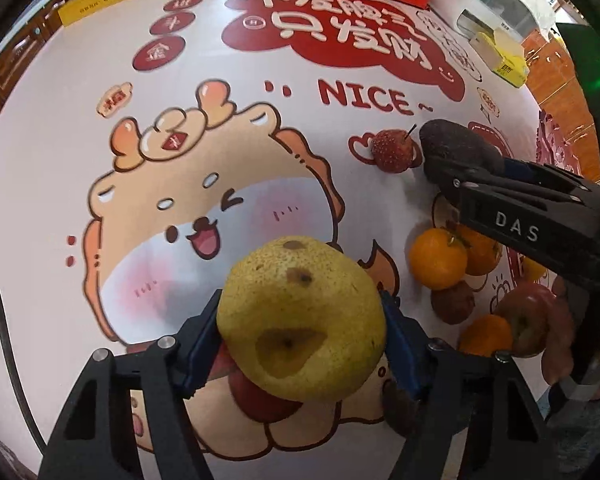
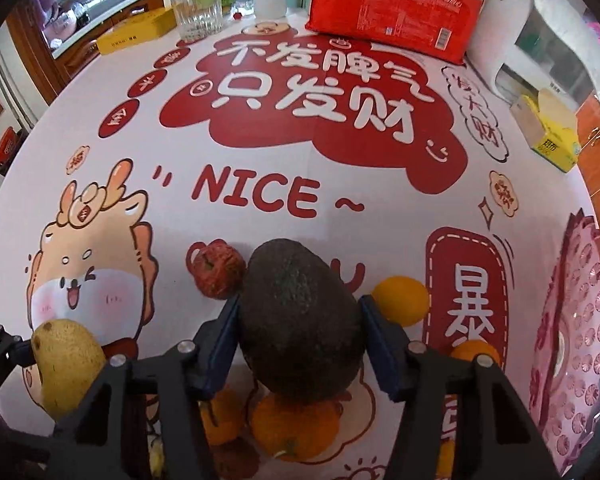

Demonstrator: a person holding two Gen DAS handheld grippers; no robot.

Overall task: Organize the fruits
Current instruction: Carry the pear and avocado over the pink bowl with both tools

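Observation:
My left gripper [image 1: 302,326] is shut on a yellow pear [image 1: 300,320] and holds it above the table; the pear also shows at the lower left of the right wrist view [image 2: 66,364]. My right gripper [image 2: 298,322] is shut on a dark avocado [image 2: 300,320], which also shows in the left wrist view [image 1: 456,148]. A small wrinkled red fruit [image 2: 218,270] lies just left of the avocado on the cloth, also in the left wrist view [image 1: 394,150]. Oranges [image 1: 438,258] [image 2: 296,430] and a red apple [image 1: 530,318] lie beneath the right gripper.
A pink patterned plate [image 2: 576,344] sits at the table's right edge. At the back stand a red package [image 2: 392,10], a glass jar [image 2: 194,10], a yellow box [image 2: 136,34], a white dispenser [image 2: 540,32] and a tissue box [image 2: 552,136]. A printed cloth [image 2: 300,140] covers the table.

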